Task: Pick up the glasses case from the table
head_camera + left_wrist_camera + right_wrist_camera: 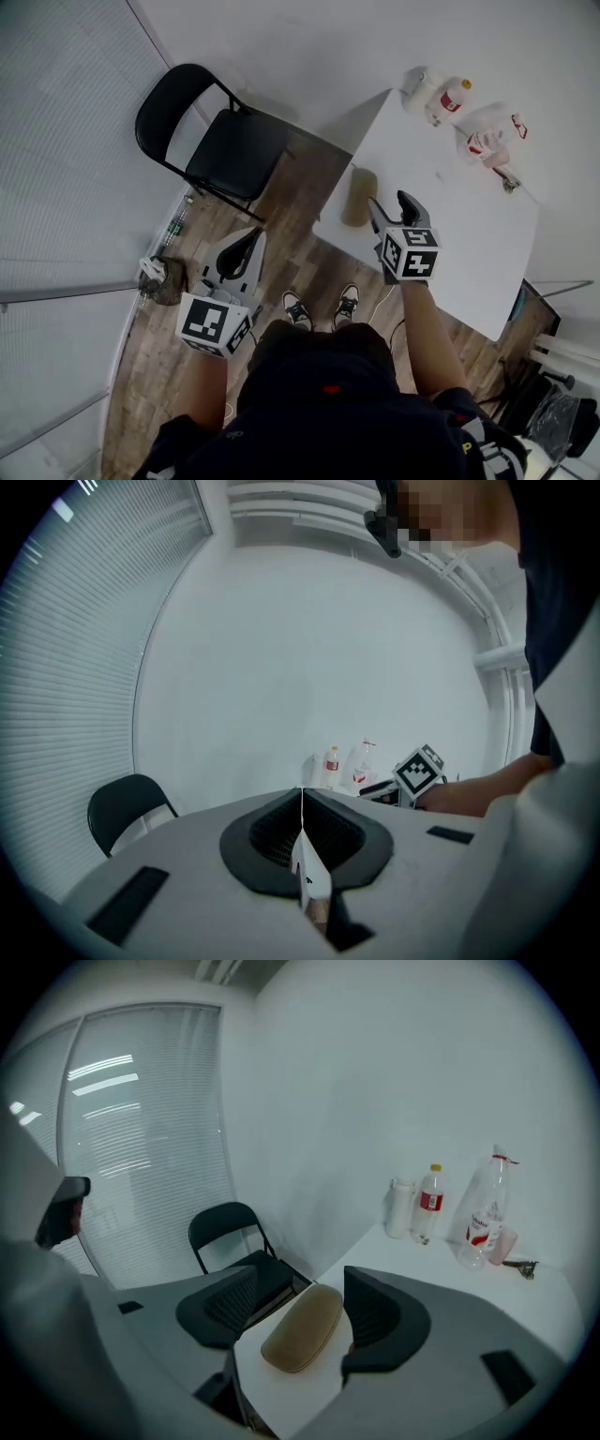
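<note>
A tan oval glasses case lies on the white table, close to its left edge. My right gripper hovers just right of the case with its jaws open. In the right gripper view the glasses case sits lengthwise in the gap of the right gripper, and neither dark pad touches it. My left gripper hangs over the wooden floor, well left of the table, with nothing in it. Its jaws meet in a thin seam in the left gripper view.
A black folding chair stands on the floor beside the table's left side. Several bottles and a clear bottle stand at the table's far end. A small bag lies on the floor by the blinds.
</note>
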